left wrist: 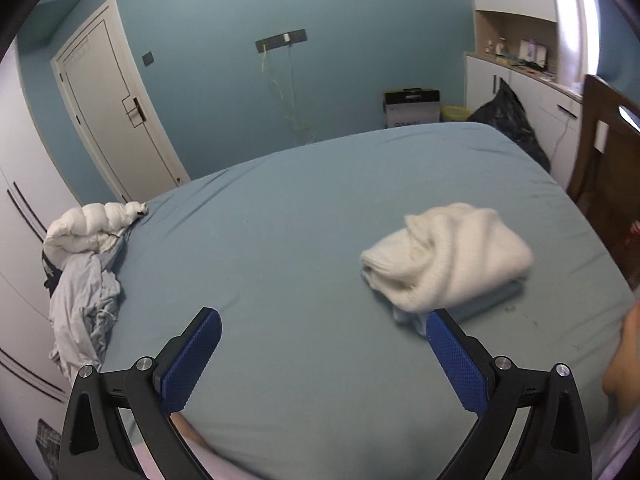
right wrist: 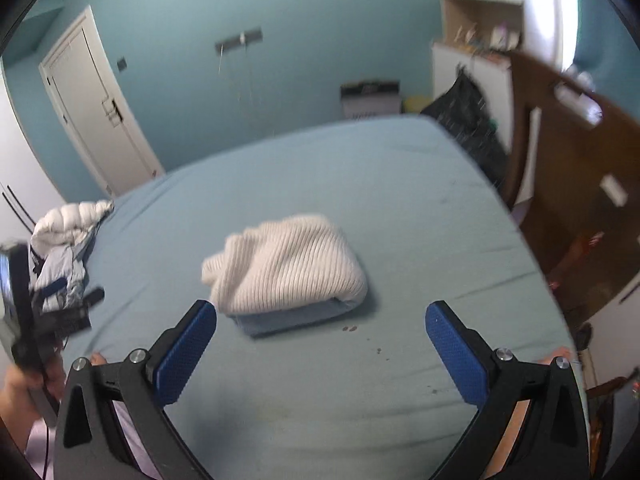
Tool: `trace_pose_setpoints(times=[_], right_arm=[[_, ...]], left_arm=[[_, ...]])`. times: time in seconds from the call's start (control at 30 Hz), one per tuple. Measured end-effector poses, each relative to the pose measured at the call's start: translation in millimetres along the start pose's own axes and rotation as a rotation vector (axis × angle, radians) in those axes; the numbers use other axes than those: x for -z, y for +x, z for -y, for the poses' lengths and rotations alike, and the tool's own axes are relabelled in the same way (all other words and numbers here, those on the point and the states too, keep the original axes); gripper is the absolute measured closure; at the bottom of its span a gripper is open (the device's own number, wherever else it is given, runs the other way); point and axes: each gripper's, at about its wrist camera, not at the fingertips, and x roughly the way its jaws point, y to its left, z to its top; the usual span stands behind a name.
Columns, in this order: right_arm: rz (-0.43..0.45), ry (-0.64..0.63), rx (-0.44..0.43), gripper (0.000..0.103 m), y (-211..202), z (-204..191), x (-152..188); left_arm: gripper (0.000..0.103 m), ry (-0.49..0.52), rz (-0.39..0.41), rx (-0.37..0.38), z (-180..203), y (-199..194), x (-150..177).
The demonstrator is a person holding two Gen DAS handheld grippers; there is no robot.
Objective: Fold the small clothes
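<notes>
A folded cream knit sweater (left wrist: pixel 448 258) (right wrist: pixel 288 266) lies on a folded blue garment (left wrist: pixel 484 300) (right wrist: pixel 292 318) on the blue bed (left wrist: pixel 280 240) (right wrist: pixel 420 208). My left gripper (left wrist: pixel 322 334) is open above the bed, left of and nearer than the stack, with nothing between its fingers. My right gripper (right wrist: pixel 320 330) is open too, just in front of the stack, not touching it. The left gripper (right wrist: pixel 36 312) shows blurred in a hand at the right wrist view's left edge.
A heap of unfolded clothes, a white puffy jacket and grey garments (left wrist: pixel 86 268) (right wrist: pixel 66 248), sits at the bed's left edge. A brown wooden chair (left wrist: pixel 608 152) (right wrist: pixel 568 184) stands right of the bed, a black bag (left wrist: pixel 508 120) beyond the far corner.
</notes>
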Motion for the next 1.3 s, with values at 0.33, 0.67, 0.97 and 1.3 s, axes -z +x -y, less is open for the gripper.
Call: trace_pose_setpoints(times=[0.33,0.67,0.97,1.3], right_arm=[[0.072,-0.139,0.211,0.001,-39.0,-47.8,55.2],[-0.056,-0.210,0.243,0.001,18.6,-45.0,65.1],[-0.025,-0.212,0.254,0.001,36.7,-51.8,54.4],[-0.034,-0.217,0.251,0.001,28.8,-61.1,64.9]], left_arm=[[0.000,0.010,0.090,-0.029,-21.6,-24.9,51.8],[0.000,0.026,0.046,0.086,-16.3,-16.9,52.0],[0.000,0.145,0.089,0.083,7.4,-23.5,59.0],[0.000,0.149,0.063,0.083,9.0,-20.6,60.4]])
